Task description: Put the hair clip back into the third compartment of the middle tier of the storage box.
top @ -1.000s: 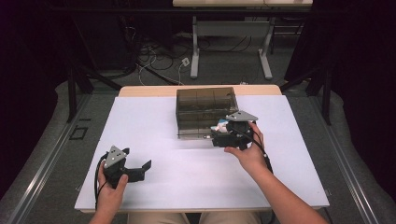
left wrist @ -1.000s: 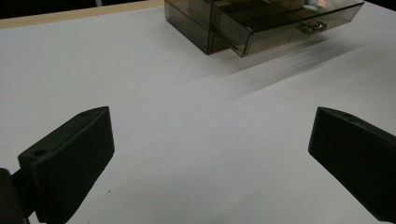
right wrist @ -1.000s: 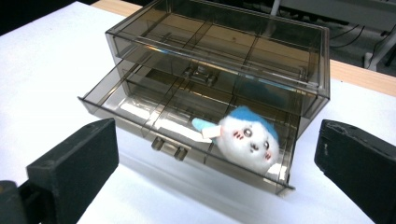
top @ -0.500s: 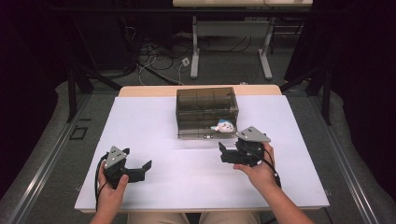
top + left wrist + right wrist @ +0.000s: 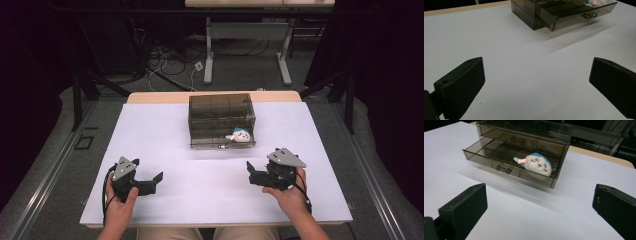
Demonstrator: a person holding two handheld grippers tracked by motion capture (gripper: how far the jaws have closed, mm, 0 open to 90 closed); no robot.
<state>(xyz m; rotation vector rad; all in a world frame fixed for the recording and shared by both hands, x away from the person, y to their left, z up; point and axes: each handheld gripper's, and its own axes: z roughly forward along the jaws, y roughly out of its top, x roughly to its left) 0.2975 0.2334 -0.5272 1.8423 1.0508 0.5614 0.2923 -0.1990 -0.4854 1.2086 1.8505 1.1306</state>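
Note:
A smoky clear drawer box (image 5: 221, 106) (image 5: 529, 132) (image 5: 529, 15) stands at the table's far middle, its lower drawer (image 5: 506, 167) (image 5: 574, 13) pulled out. A small white and blue plush toy (image 5: 238, 135) (image 5: 536, 163) lies at the right end of that drawer. My right gripper (image 5: 253, 175) (image 5: 536, 212) rests open on the table, in front of the box and to its right, holding nothing. At the near left, my left gripper (image 5: 154, 182) (image 5: 536, 85) is open too, with bare table between its jaws.
The white table top (image 5: 200, 165) spreads wide around both hands, with a wooden edge (image 5: 160, 97) behind the box. Beyond the table stand a desk frame (image 5: 245, 35) and loose cables (image 5: 170, 65) on the floor.
My right gripper has let go of the plush toy, left it in the open drawer, and drawn back toward the near right. The left gripper has stayed put.

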